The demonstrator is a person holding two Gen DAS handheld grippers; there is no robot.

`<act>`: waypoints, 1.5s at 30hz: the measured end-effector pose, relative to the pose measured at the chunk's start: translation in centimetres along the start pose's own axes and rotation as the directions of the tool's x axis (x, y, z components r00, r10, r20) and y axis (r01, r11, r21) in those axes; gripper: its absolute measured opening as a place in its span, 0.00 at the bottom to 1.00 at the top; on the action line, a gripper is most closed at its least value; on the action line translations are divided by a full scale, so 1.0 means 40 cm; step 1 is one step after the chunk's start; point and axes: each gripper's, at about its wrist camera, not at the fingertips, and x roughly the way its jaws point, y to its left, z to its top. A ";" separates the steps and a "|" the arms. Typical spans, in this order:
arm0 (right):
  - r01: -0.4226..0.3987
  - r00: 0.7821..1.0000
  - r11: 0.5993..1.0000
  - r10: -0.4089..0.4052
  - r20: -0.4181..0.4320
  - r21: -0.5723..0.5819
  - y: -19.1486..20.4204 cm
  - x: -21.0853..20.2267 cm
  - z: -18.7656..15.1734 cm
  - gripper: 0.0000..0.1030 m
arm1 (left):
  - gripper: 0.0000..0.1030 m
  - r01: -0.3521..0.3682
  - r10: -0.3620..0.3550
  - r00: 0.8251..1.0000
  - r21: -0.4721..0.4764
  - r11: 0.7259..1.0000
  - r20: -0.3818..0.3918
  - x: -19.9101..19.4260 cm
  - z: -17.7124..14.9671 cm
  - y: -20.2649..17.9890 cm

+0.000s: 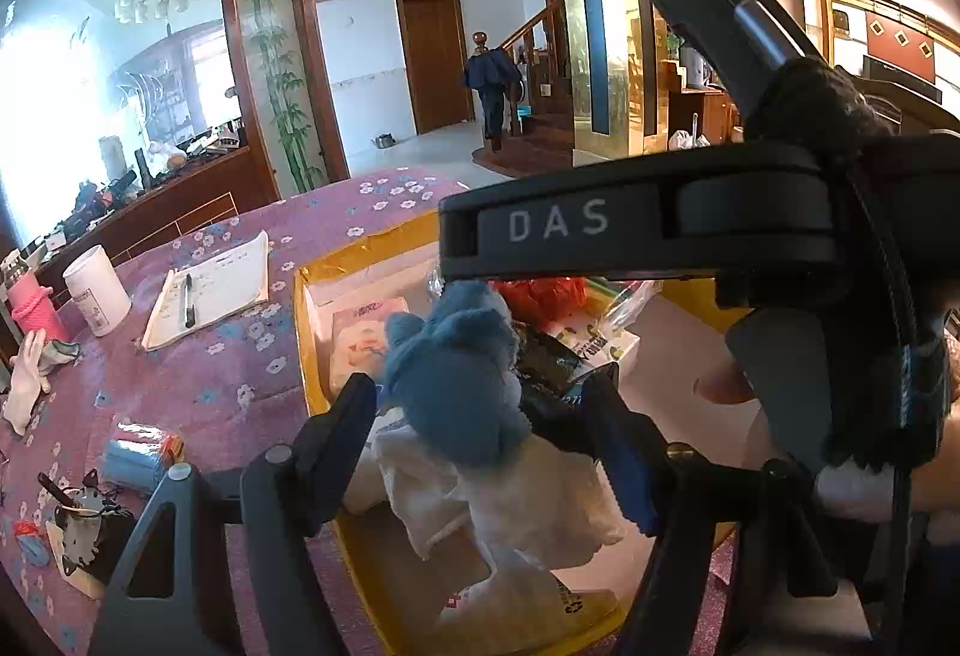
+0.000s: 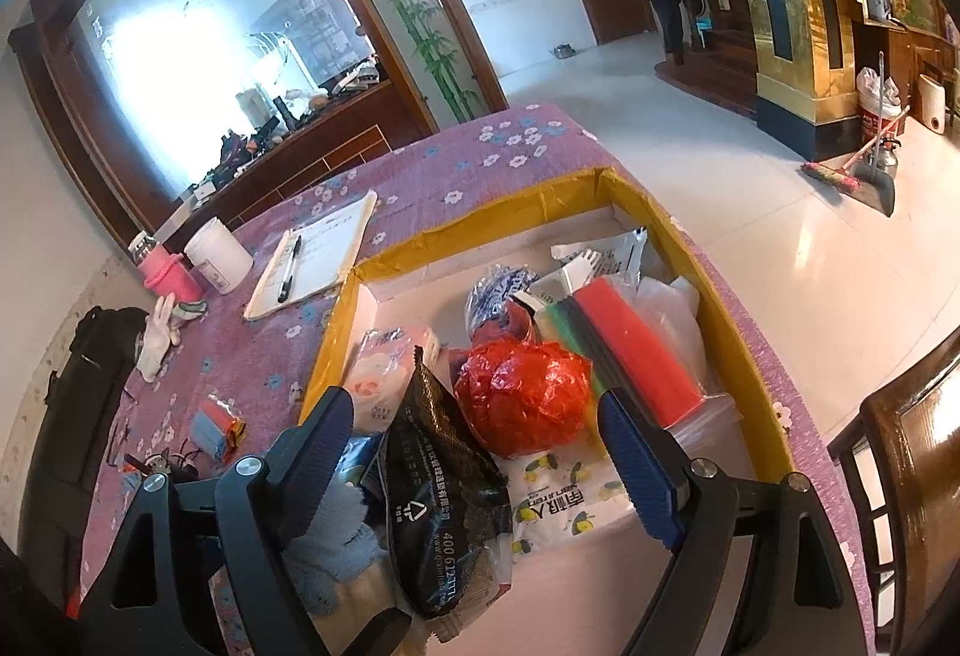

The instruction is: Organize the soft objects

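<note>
A blue plush toy (image 1: 456, 374) lies on white cloth and bags inside the yellow-rimmed box (image 1: 300, 320). My left gripper (image 1: 480, 407) stands open around it, with a gap between the pads and the plush. In the right wrist view my right gripper (image 2: 480, 419) is open over the box (image 2: 492, 218). A black packet (image 2: 444, 482) and a red crumpled bag (image 2: 522, 395) lie between its fingers, neither pressed. The same blue plush (image 2: 336, 548) shows at that view's lower left, under the left finger.
The box also holds a tissue pack (image 2: 384, 374), a lemon-print pack (image 2: 558, 506) and a red-and-green sleeve (image 2: 630, 350). On the purple cloth lie a notebook with pen (image 2: 312, 254), a white jar (image 2: 219, 254), a pink bottle (image 2: 171, 278) and a white glove (image 2: 159, 338). A wooden chair (image 2: 900, 446) stands at the right.
</note>
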 end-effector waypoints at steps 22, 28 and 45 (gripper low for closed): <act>0.026 0.999 1.000 -0.026 0.033 0.008 -0.011 -0.024 0.012 0.85 | 0.81 -0.013 0.013 1.000 0.003 1.000 0.023 -0.013 0.001 0.003; 0.027 0.998 1.000 -0.027 0.048 0.006 -0.011 -0.031 0.014 0.85 | 0.82 -0.013 0.013 1.000 0.007 1.000 0.026 -0.019 0.002 0.000; 0.078 0.987 0.997 -0.079 0.142 0.011 0.014 -0.160 -0.056 0.86 | 0.86 0.039 -0.038 0.999 -0.027 0.999 0.030 -0.169 0.032 0.029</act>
